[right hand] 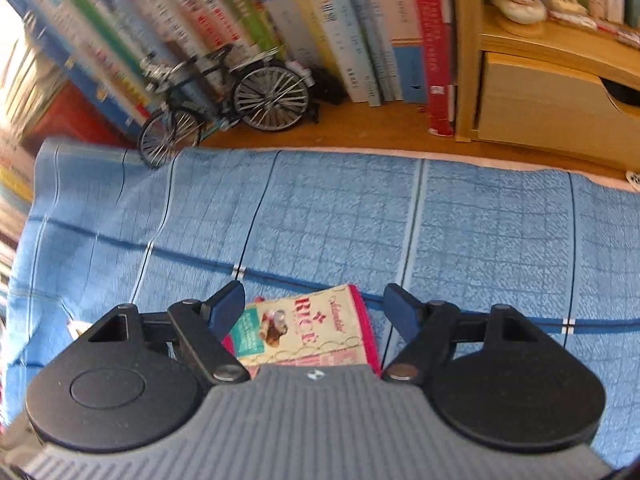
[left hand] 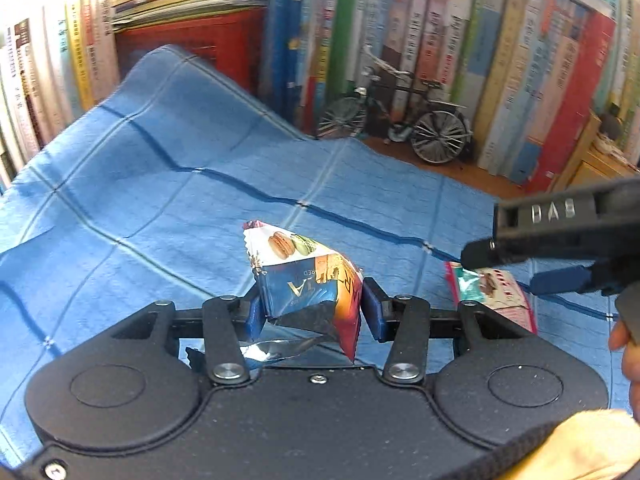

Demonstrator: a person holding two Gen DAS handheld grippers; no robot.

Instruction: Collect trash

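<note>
A crumpled blue and white macaron wrapper (left hand: 308,280) stands up from the blue checked cloth (left hand: 160,184), with my left gripper (left hand: 310,308) shut on it. A pink and teal rice snack packet (right hand: 304,332) lies flat on the cloth (right hand: 440,220). My right gripper (right hand: 316,308) is open, one finger on each side of the packet, just above it. In the left wrist view the packet (left hand: 494,294) lies to the right, and the right gripper (left hand: 520,268) reaches over it from the right edge.
A miniature bicycle (left hand: 396,120) (right hand: 224,100) stands on the wooden desk behind the cloth, in front of a row of upright books (left hand: 440,40). A wooden drawer unit (right hand: 552,104) sits at the back right. A hand (left hand: 626,344) shows at the right edge.
</note>
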